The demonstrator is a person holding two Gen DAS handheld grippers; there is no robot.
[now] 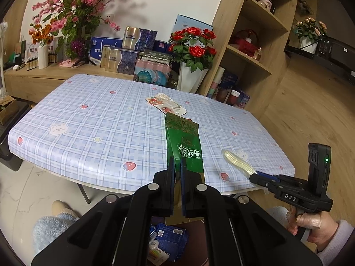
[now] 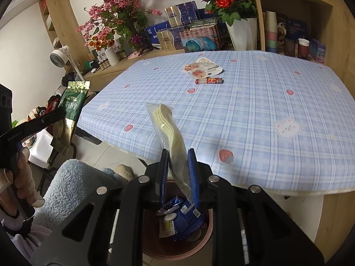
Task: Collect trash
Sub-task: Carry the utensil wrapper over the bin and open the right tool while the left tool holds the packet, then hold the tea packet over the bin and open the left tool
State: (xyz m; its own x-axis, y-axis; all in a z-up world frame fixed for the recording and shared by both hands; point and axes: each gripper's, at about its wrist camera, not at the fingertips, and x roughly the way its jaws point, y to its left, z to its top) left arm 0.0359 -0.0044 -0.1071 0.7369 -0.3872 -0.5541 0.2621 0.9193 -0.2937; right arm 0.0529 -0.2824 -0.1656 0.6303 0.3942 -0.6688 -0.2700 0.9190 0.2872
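My left gripper (image 1: 177,166) is shut on a green foil packet (image 1: 185,141), held upright past the table's near edge; it also shows in the right wrist view (image 2: 72,108). My right gripper (image 2: 178,155) is shut on a clear bag of pale yellow wafers (image 2: 168,130), seen from the left wrist view too (image 1: 237,161). Below both sits a pink trash bin (image 2: 199,243) holding blue wrappers (image 2: 186,219). On the table lie a white and red snack wrapper (image 2: 203,67) and a small red tube (image 2: 209,81).
The table wears a blue plaid cloth (image 2: 255,110). Boxes, flower vases (image 1: 190,77) and a wooden shelf (image 1: 250,62) stand behind it. My knee in blue fleece (image 2: 73,188) is left of the bin. A small fan (image 2: 58,57) stands far left.
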